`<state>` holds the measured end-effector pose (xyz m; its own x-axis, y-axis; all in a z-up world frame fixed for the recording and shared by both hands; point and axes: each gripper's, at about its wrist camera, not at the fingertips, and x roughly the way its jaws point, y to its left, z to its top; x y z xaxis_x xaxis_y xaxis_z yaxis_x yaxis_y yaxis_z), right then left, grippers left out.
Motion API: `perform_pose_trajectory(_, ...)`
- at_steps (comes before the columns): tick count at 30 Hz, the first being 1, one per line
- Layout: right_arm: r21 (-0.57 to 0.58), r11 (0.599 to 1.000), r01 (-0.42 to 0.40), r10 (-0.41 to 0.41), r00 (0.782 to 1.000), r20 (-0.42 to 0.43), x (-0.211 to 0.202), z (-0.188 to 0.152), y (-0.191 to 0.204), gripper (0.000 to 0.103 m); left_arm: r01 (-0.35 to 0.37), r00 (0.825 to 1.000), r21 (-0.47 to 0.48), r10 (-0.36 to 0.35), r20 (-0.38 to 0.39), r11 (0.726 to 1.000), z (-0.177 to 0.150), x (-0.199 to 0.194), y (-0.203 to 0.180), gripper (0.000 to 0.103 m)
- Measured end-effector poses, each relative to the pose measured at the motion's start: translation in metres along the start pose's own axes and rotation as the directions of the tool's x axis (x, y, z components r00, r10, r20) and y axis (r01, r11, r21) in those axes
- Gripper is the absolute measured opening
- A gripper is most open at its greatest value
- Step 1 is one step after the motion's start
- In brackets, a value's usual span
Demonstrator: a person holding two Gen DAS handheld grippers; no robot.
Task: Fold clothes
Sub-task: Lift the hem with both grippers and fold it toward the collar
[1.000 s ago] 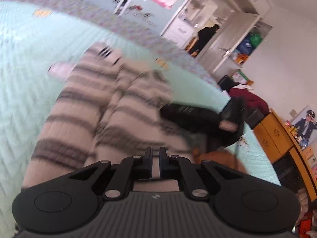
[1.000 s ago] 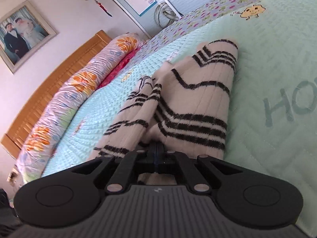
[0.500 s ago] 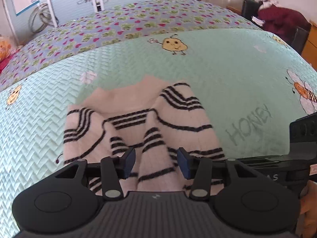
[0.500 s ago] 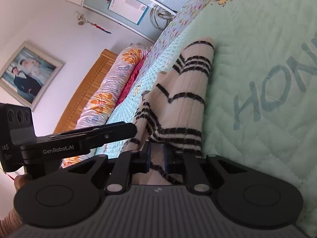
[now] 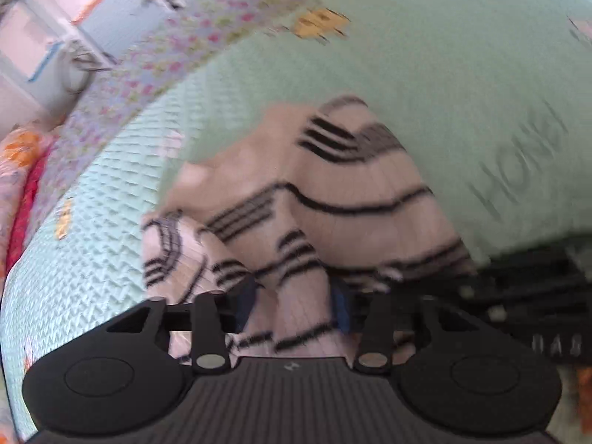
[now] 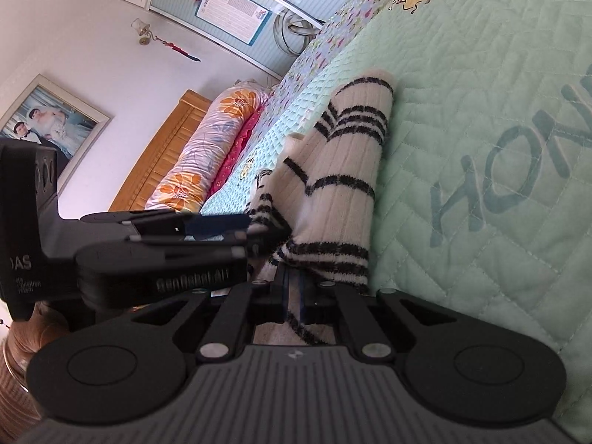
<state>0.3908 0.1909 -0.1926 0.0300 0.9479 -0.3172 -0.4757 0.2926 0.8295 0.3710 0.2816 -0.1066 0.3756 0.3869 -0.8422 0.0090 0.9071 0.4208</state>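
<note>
Mint-green quilted bedspread (image 6: pixel 481 148) with the word "HONEY" stitched into it covers the bed and carries the work. A floral border strip (image 6: pixel 333 33) runs along its far edge, and a rolled flowered quilt (image 6: pixel 207 148) lies beside the wooden headboard (image 6: pixel 162 155) at the head of the bed. On the wall above hang a framed photograph (image 6: pixel 48 118) and a blue noticeboard (image 6: pixel 233 7).

Cream sweater with black stripes (image 6: pixel 344 185) lies bunched in long folds on the bedspread, its near end at the near edge and just beside the "HONEY" lettering, its far end reaching toward the floral border.

Right gripper (image 6: pixel 292 296): jaws nearly together, pinching a thin layer of the sweater's near edge between the blue pads.

Left gripper (image 5: pixel 292 303): jaws part-way apart and closing, with a raised fold of the sweater between them; the view is blurred, and whether the fingers (image 5: pixel 246 301) already press on the cloth cannot be told. In the right wrist view the left gripper (image 6: pixel 259 233) enters from the left, level with the sweater's near end and close beside the right gripper. A sleeve (image 6: pixel 14 381) of the person shows at the lower left of that view.
</note>
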Motion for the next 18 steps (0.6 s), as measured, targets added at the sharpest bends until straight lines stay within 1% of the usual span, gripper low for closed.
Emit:
perform_pose_trajectory(1, -0.005, 1.0, 0.004, -0.004, 1.0, 0.0, 0.0, 0.0, 0.001, 0.004, -0.035, 0.999, 0.05, 0.036, 0.0, 0.998, -0.001, -0.002, -0.004, 0.024)
perform_pose_trajectory(2, -0.011, 1.0, 0.008, -0.008, 1.0, 0.0, 0.001, 0.0, 0.002, 0.004, -0.083, 0.997, 0.098, 0.083, 0.003, 0.992, -0.002, -0.004, -0.008, 0.019)
perform_pose_trajectory(3, -0.018, 1.0, 0.014, -0.014, 1.0, -0.002, 0.001, -0.001, 0.004, 0.004, -0.131, 0.991, 0.145, 0.131, 0.009, 0.981, -0.003, -0.006, -0.011, 0.017)
perform_pose_trajectory(4, -0.026, 0.999, 0.021, -0.021, 1.0, -0.004, 0.001, -0.001, 0.005, 0.003, -0.179, 0.984, 0.18, 0.177, 0.022, 0.967, -0.004, -0.009, -0.013, 0.013)
perform_pose_trajectory(5, -0.033, 0.999, 0.033, -0.034, 0.999, -0.007, 0.001, -0.001, 0.005, 0.0, -0.227, 0.974, 0.209, 0.223, 0.039, 0.951, -0.004, -0.011, -0.013, 0.011)
perform_pose_trajectory(6, -0.04, 0.998, 0.047, -0.047, 0.999, -0.009, 0.0, -0.001, 0.005, 0.0, -0.249, 0.968, 0.218, 0.245, 0.046, 0.944, -0.004, -0.013, -0.011, 0.01)
perform_pose_trajectory(8, -0.066, 0.996, 0.066, -0.068, 0.998, -0.016, -0.002, -0.001, 0.006, 0.0, -0.274, 0.962, 0.221, 0.269, 0.052, 0.936, -0.002, -0.017, -0.005, 0.009)
perform_pose_trajectory(10, -0.102, 0.991, 0.088, -0.09, 0.996, -0.019, -0.003, -0.002, 0.009, 0.0, -0.314, 0.949, 0.238, 0.307, 0.067, 0.919, -0.003, -0.022, -0.001, 0.009)
perform_pose_trajectory(12, -0.121, 0.988, 0.1, -0.103, 0.994, -0.02, -0.004, -0.001, 0.012, 0.0, -0.335, 0.942, 0.239, 0.327, 0.075, 0.911, -0.003, -0.025, 0.001, 0.009)
perform_pose_trajectory(13, -0.129, 0.986, 0.106, -0.109, 0.994, -0.02, -0.004, -0.001, 0.013, 0.0, -0.35, 0.937, 0.233, 0.34, 0.081, 0.907, -0.002, -0.026, 0.002, 0.003)
perform_pose_trajectory(14, -0.136, 0.985, 0.111, -0.115, 0.993, -0.02, -0.004, 0.0, 0.014, 0.0, -0.364, 0.931, 0.228, 0.354, 0.086, 0.903, -0.001, -0.028, 0.003, 0.0)
perform_pose_trajectory(15, -0.128, 0.985, 0.113, -0.116, 0.993, -0.014, -0.006, 0.001, 0.015, 0.0, -0.354, 0.935, 0.225, 0.342, 0.091, 0.908, 0.0, -0.029, 0.003, 0.0)
perform_pose_trajectory(16, -0.118, 0.986, 0.114, -0.116, 0.993, -0.008, -0.007, 0.002, 0.017, 0.0, -0.332, 0.943, 0.223, 0.319, 0.094, 0.917, 0.002, -0.031, 0.004, 0.0)
perform_pose_trajectory(17, -0.08, 0.993, 0.087, -0.087, 0.996, 0.003, -0.011, 0.004, 0.018, 0.008, -0.312, 0.95, 0.219, 0.297, 0.097, 0.925, 0.003, -0.033, 0.004, 0.001)
perform_pose_trajectory(18, -0.048, 0.998, 0.043, -0.043, 0.999, 0.02, -0.015, 0.005, 0.019, 0.018, -0.305, 0.952, 0.219, 0.289, 0.103, 0.927, 0.004, -0.034, 0.002, 0.001)
